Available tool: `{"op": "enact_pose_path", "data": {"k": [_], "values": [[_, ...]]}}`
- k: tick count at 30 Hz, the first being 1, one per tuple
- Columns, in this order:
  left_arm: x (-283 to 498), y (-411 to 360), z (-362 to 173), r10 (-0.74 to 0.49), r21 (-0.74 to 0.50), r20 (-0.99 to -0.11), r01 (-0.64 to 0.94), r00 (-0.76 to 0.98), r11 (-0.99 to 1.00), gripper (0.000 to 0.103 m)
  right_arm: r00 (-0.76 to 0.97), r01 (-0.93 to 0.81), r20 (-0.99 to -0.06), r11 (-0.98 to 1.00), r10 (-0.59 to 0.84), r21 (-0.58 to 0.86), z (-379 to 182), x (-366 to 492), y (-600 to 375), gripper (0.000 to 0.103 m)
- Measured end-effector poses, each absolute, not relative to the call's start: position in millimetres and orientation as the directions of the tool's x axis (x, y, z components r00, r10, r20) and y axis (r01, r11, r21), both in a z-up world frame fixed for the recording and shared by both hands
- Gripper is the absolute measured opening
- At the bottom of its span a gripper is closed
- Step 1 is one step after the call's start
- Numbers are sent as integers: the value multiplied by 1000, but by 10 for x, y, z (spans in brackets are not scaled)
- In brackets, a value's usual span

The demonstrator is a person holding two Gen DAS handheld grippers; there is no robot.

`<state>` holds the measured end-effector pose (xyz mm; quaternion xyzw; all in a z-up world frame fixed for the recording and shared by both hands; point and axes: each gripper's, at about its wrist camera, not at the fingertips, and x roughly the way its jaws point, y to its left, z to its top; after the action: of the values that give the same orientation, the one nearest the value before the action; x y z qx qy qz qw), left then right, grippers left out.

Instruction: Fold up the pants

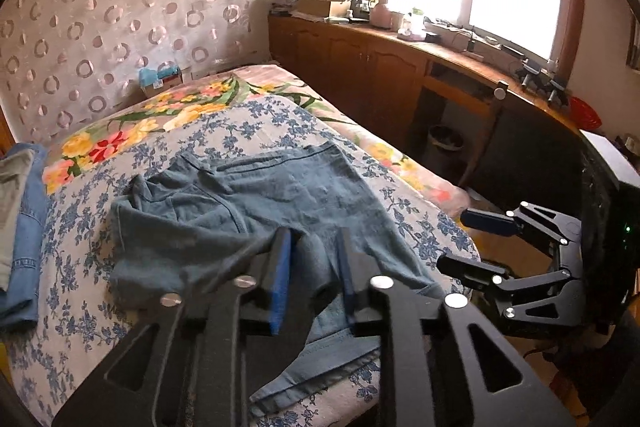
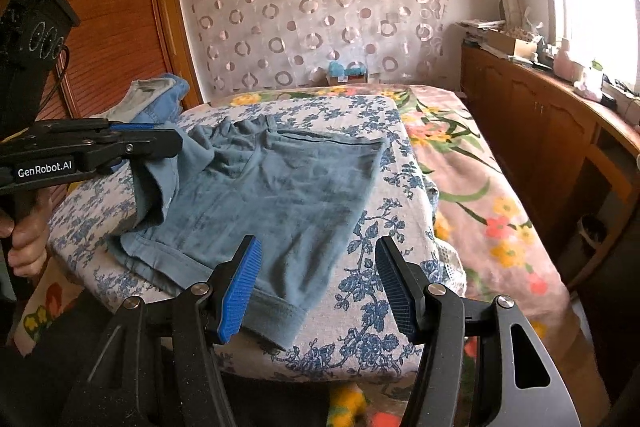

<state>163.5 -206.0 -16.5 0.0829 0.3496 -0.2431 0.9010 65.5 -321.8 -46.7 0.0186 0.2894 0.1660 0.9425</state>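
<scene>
Grey-blue pants (image 1: 260, 199) lie folded over on the blue-flowered quilt (image 1: 80, 287), waistband toward the far wall. My left gripper (image 1: 315, 233) hovers over their near part, its blue pads a little apart; fabric shows in the gap with neither pad pressing on it. From the right wrist camera the left gripper (image 2: 168, 135) sits at the bunched left fold of the pants (image 2: 280, 187), a hand (image 2: 24, 243) on its grip. The right gripper (image 2: 316, 241) stands wide open just above the near cuff, holding nothing. In the left wrist view the right gripper (image 1: 452, 239) is off the bed's right edge.
A stack of folded denim and pale clothes (image 1: 20, 207) lies at the quilt's left end (image 2: 160, 95). A wooden cabinet (image 1: 360, 67) with clutter runs under the window right of the bed. A waste bin (image 1: 444, 143) stands below it. A wardrobe (image 2: 112, 27) rises at the left.
</scene>
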Motion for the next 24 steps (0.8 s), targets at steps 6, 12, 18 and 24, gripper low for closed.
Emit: {"op": "enact_pose_path", "data": {"k": [6,12,18,24], "values": [[1584,-2025,-104,-380,4,-645,500,663,866,50,774,-308,-539,941,332,139,-488,682,-3242,61],[1561,-1801,-207,-370,-12,-646,476,668,879,77,760,-332,-540,930,362,156,-527,728,-3146,61],[1524,-1464,-344,-338,-28,-652,424,679,905,78,742,-373,-548,917,386,141,-560,831,-2904,52],[1487,-1169,-548,-292,-25,-670,373,682,927,78,702,-394,-585,906,406,156,-706,1069,-2715,35]]}}
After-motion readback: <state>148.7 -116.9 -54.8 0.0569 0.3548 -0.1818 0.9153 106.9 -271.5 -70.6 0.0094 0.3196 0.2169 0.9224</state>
